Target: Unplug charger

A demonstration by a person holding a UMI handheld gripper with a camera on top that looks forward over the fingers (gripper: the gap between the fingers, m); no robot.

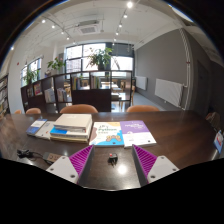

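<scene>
Tongs (112, 158) hang released, nothing between their pads. Small dark charger (113, 158), seemingly just ahead on the table (175, 128), looks light and rigid; grip its body sides.

the gripper (113, 160) fingers are cut off low down, their bases hidden. a small dark object (113, 158) between the pads is too small to identify. the book (137, 132) covers' print is unreadable. a dark item (24, 153) at the near left of the table (180, 130) cannot be made out.
</scene>
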